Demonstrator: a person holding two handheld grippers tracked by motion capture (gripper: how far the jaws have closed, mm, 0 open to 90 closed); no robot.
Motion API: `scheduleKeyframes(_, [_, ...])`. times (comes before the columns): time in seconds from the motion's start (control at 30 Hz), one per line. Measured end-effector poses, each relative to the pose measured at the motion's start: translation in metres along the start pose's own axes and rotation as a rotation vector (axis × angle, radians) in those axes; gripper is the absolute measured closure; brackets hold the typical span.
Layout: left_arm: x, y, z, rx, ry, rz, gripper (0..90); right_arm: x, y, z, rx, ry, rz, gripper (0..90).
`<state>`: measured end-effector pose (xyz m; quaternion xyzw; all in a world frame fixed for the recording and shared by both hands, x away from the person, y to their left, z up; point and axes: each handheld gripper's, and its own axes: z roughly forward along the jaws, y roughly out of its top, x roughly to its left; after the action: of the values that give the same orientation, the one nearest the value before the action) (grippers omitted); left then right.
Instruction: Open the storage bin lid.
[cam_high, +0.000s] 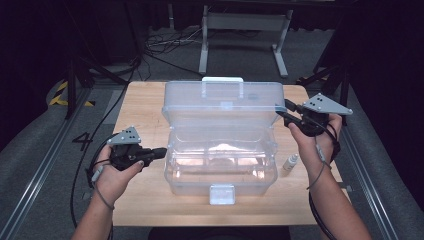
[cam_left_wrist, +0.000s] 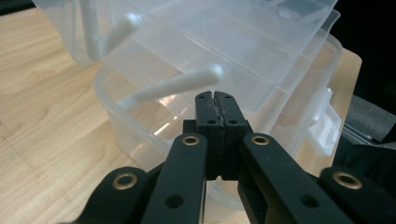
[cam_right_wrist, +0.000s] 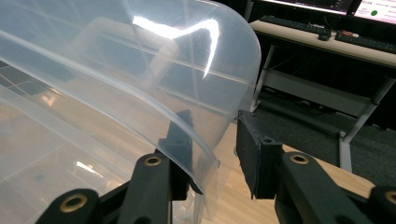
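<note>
1 clear plastic storage box (cam_high: 220, 165), lid (cam_high: 222, 102) standing open | 1 small white bottle (cam_high: 290, 163) sitting right of box | left gripper (cam_left_wrist: 217, 105) jaws pressing together, empty | right gripper (cam_right_wrist: 212, 135) jaws gaping, straddling lid edge

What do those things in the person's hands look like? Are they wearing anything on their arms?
Each hand holds a black gripper: the left gripper and the right gripper. Both carry a grey three-cornered plate with dark dots on top and trail a thin cable. Up close, the jaws are flat black blocks on black arms with brass-ringed holes. The forearms are bare, with no sleeves.

high view overhead, facing forward-down; both gripper views close on clear box (cam_high: 220, 145), shared.
</note>
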<state>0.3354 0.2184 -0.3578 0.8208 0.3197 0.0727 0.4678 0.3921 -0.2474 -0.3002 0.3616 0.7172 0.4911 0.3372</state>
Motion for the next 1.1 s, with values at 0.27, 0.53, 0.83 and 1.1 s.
scheduleKeyframes(0.27, [-0.002,-0.013,0.007,0.071,-0.046,-0.019,89.8,-0.001,0.002,0.001,0.013,0.002,-0.001,67.1])
scheduleKeyframes(0.53, [-0.005,-0.02,0.021,0.172,-0.083,-0.025,89.8,-0.002,0.003,0.002,0.014,0.002,0.008,67.1])
scheduleKeyframes(0.83, [-0.007,-0.02,0.022,0.189,-0.091,-0.017,89.9,-0.003,0.004,0.003,0.014,0.005,0.008,67.1])
scheduleKeyframes(1.1, [-0.012,-0.019,0.027,0.219,-0.088,-0.002,89.9,-0.003,0.006,0.005,-0.002,-0.007,-0.016,66.0])
